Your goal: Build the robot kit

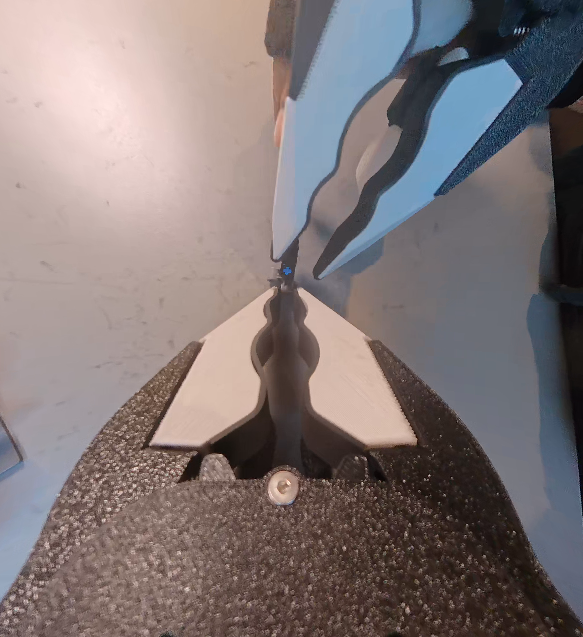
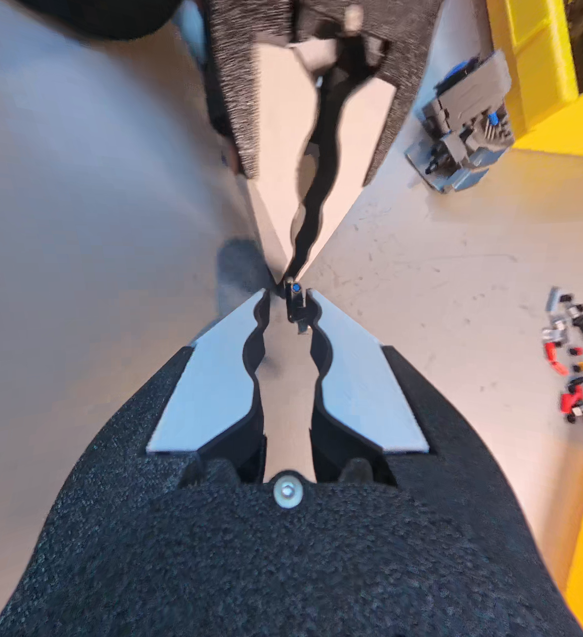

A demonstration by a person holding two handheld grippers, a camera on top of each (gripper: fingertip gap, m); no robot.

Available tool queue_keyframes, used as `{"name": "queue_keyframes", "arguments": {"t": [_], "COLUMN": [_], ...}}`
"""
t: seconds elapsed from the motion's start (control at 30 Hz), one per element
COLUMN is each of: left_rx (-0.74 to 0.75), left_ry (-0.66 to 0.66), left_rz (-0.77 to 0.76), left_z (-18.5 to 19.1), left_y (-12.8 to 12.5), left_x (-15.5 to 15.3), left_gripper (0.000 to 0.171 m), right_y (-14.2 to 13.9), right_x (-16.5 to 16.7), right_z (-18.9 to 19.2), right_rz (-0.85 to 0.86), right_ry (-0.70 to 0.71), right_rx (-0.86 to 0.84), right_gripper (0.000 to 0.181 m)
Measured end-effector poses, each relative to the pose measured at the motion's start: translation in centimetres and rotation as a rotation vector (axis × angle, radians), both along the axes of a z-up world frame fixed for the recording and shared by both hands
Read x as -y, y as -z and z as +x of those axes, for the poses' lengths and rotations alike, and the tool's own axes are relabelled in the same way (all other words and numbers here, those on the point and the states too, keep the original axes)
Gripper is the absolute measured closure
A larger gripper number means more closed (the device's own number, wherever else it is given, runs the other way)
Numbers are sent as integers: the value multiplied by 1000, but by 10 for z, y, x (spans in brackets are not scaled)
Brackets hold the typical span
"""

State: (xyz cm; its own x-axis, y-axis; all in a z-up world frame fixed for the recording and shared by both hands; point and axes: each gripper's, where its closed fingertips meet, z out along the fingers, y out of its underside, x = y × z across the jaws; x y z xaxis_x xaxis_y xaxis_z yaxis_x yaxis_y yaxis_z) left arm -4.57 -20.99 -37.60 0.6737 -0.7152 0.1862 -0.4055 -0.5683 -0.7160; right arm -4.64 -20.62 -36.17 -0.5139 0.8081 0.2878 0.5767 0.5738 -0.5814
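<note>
The left gripper point(image 1: 284, 289) is pinched closed on one end of a small black piece with a blue stud point(image 1: 285, 269), held above the pale table point(image 1: 110, 206); the right gripper point(image 2: 288, 293) stands narrowly parted around its other end, one fingertip point(image 1: 278, 253) seemingly touching it. The grip is tip-only (very little purchase), so a nudge could twist the piece free. Its long axis runs between the two grippers.

Left wrist view peers down its own grey-padded fingers point(image 1: 214, 372), tight above the pale scuffed tabletop point(image 1: 110, 172). Right wrist view does likewise from the opposite side. Both share the tiny black piece with a blue dot point(image 1: 285, 270) between the tips.
</note>
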Motion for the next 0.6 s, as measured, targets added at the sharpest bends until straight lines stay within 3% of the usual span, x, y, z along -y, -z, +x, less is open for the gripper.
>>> {"name": "queue_keyframes", "arguments": {"t": [0.1, 0.3, 0.47, 0.6], "left_rx": [75, 401, 487, 531], "left_ry": [18, 75, 93, 86], "left_rz": [-42, -226, -254, -216], "left_z": [3, 11, 16, 16], "left_y": [-5, -30, -40, -50], "left_x": [4, 19, 23, 21], "left_gripper": [166, 165, 165, 165], "right_y": [-8, -24, -23, -32], "right_x": [-4, 19, 21, 19], "right_z": [-3, 1, 4, 3], "right_rz": [171, 238, 246, 226], "right_ry": [-74, -286, -326, -301], "right_rx": [-121, -235, -199, -258], "right_gripper": [157, 149, 165, 166]}}
